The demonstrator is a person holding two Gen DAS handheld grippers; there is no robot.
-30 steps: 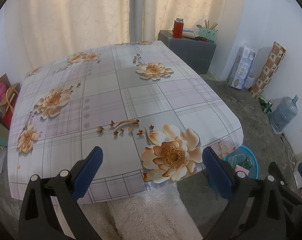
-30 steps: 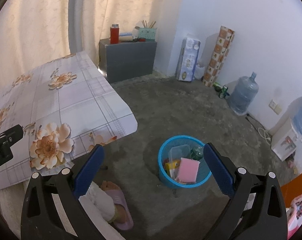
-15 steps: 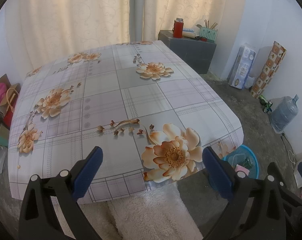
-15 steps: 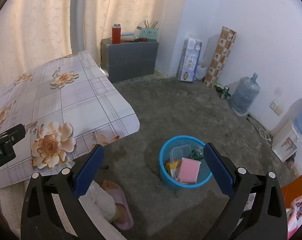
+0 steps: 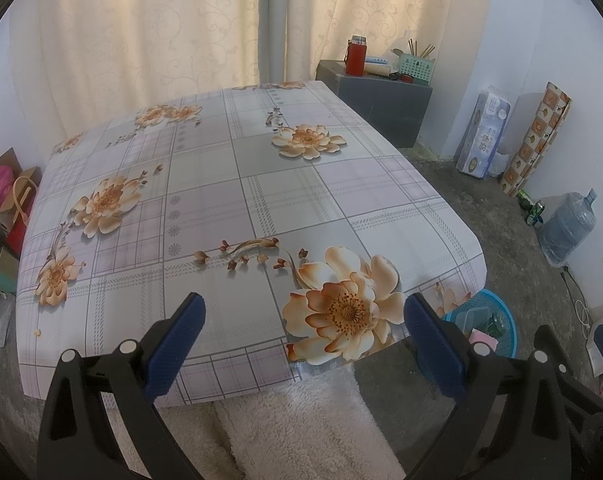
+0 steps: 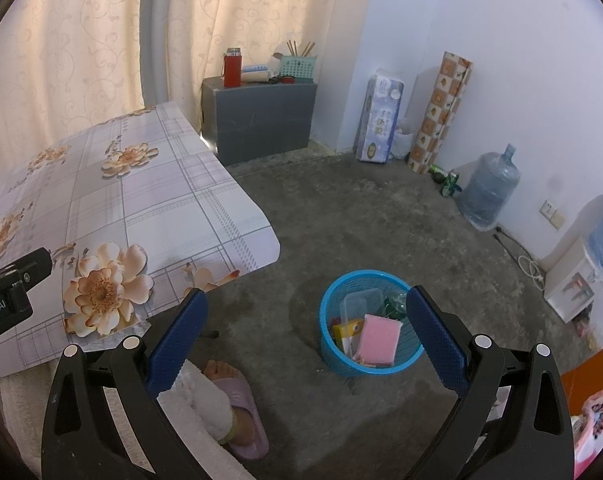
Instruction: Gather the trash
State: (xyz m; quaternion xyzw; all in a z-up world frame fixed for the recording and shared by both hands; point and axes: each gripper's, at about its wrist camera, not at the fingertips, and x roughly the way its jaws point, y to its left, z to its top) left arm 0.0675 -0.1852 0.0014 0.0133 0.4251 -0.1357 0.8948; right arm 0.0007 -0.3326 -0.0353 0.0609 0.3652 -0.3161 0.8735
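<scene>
- Trash lying in bin (image 6: 371,364) on floor, at about 4 o'clock off table (image 5: 229,208) corner: pink sponge (image 6: 379,340), clear tub (image 6: 361,302), yellow pack (image 6: 347,330), something green, too small to name.
- Showing no loose trash on table top in either view; only flower print there.
- Left gripper (image 5: 301,342) hovering over near table edge, fingers spread wide, gripping nothing.
- Right gripper (image 6: 303,334) hovering above floor, fingers spread wide, pinching nothing; bin sitting partly behind right finger, at 3 o'clock of the gap.
- Peeking into left view at 4 o'clock: bin rim, just past table corner, with right gripper's frame beside it.
- Judging step in hand: task looking near done or done, both claws being free and trash already sitting in bin.
- Judging next move: scanning for leftovers, perhaps green cans (image 6: 445,180) by wall at 2 o'clock in right view, beside water jug (image 6: 489,188); whether those count as trash, cannot tell.
- If going for them, needing a long reach across floor, then closing on one can at a time.
- Foot in slipper (image 6: 241,408) resting at 6 o'clock in right view, near bin; worth steering clear of.
</scene>
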